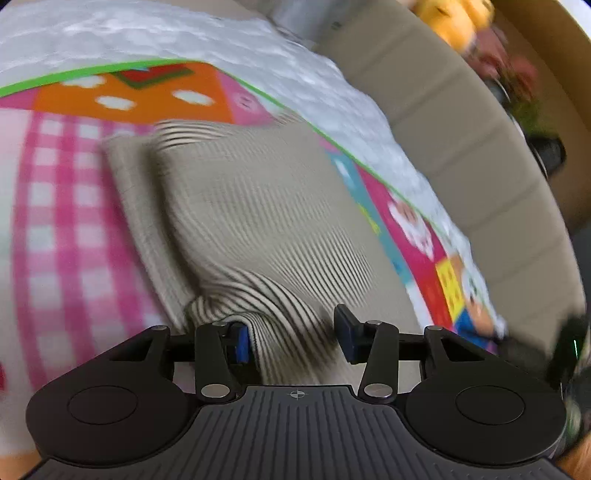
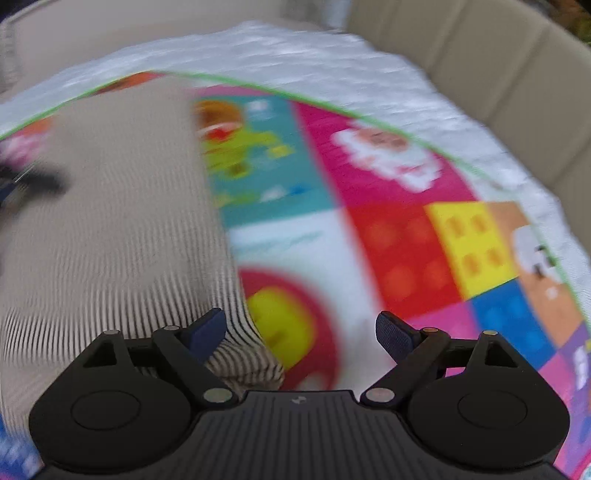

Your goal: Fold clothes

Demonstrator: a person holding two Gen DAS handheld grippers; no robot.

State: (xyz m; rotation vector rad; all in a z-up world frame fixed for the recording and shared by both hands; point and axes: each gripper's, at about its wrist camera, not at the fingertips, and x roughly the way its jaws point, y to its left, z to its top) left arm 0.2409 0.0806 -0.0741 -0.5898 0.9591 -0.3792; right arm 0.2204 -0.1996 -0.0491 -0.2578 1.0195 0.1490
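Note:
A beige garment with thin dark stripes [image 1: 251, 206] lies folded on a colourful play mat [image 1: 66, 206]. In the left wrist view my left gripper [image 1: 293, 338] is open, its fingers wide apart, and a raised fold of the garment sits between them without being pinched. In the right wrist view the same garment [image 2: 110, 229] fills the left side. My right gripper [image 2: 301, 332] is open over the mat beside the garment's near corner, with its left fingertip [image 2: 207, 332] over the cloth edge. The other gripper shows as a dark blur [image 2: 33, 184] at far left.
The play mat [image 2: 406, 240] lies on a white textured cover [image 2: 295, 55]. A beige padded sofa back [image 1: 461, 129] runs along the far side. Yellow and red soft toys [image 1: 472, 29] sit behind it.

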